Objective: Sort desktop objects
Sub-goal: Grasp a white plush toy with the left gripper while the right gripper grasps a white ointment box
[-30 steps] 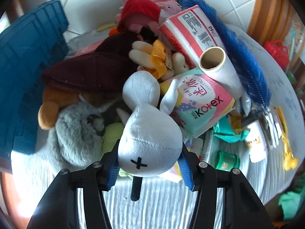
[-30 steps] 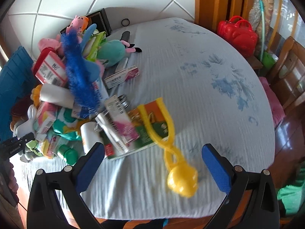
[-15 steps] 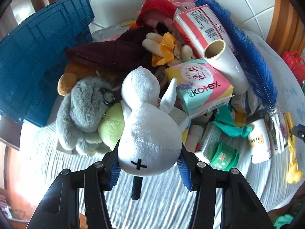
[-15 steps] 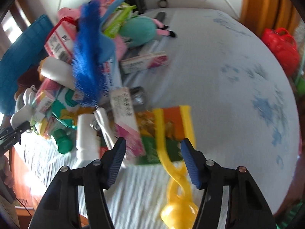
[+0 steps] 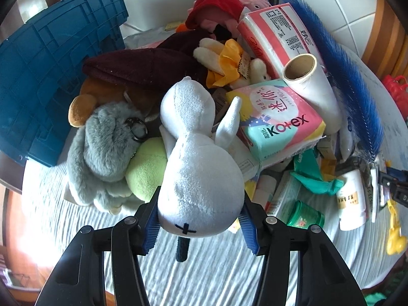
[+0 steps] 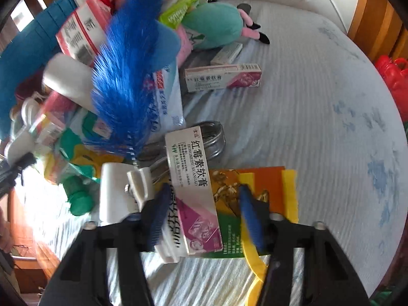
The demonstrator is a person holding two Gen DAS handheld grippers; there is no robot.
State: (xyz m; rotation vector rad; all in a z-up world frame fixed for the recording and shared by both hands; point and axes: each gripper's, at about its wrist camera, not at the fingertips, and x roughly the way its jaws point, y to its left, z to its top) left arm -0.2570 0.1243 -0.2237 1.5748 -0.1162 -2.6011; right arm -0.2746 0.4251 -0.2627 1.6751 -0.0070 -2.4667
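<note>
Left gripper [image 5: 200,225] pinches the white plush rabbit [image 5: 199,173] by its head, body pointing forward over the toy pile. Right gripper [image 6: 204,216] is closing around the ointment box [image 6: 196,191]; pads seemingly not touching yet, view blurred.

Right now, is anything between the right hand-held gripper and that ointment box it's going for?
Nothing visible blocks it. The right hand-held gripper already straddles the pink-and-white ointment box, its jaws closing with the box between them. A white clip crowds the left finger, and the box lies on an orange-green packet.
</note>
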